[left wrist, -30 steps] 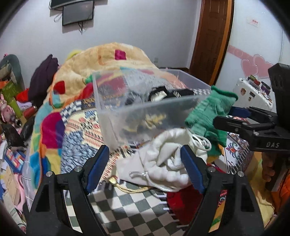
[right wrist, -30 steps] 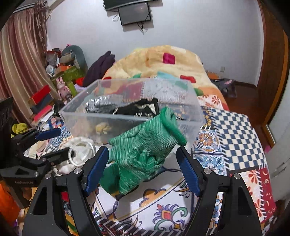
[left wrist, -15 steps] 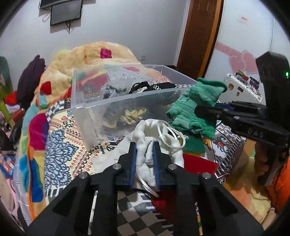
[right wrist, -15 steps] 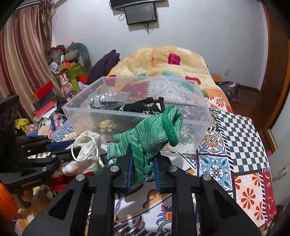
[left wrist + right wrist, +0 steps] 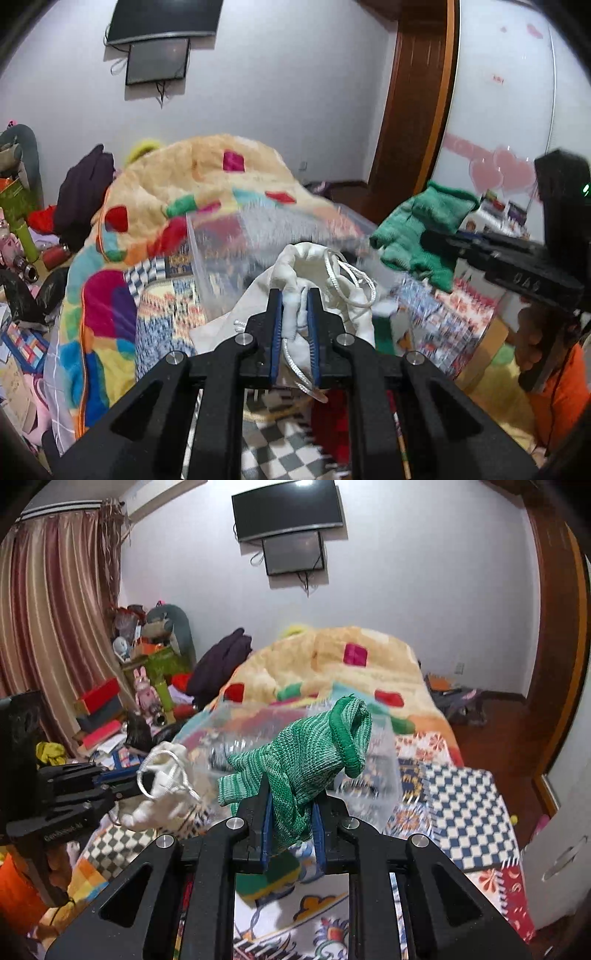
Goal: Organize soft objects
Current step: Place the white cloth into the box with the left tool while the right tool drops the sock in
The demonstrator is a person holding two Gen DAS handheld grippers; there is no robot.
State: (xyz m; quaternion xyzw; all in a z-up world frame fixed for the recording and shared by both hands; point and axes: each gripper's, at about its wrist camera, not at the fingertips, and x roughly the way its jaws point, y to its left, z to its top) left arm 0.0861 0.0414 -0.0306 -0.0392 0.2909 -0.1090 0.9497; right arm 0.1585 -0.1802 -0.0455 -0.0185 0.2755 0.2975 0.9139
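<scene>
Left black two-finger gripper (image 5: 295,306) clamped tight on white drawstring cloth pouch (image 5: 314,280), right black two-finger gripper (image 5: 291,812) pinching green knitted glove (image 5: 306,753), both raised side by side.

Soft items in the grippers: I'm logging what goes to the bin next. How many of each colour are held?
White: 1, the drawstring pouch in the left gripper
Green: 1, the knit glove in the right gripper
Total: 2
</scene>
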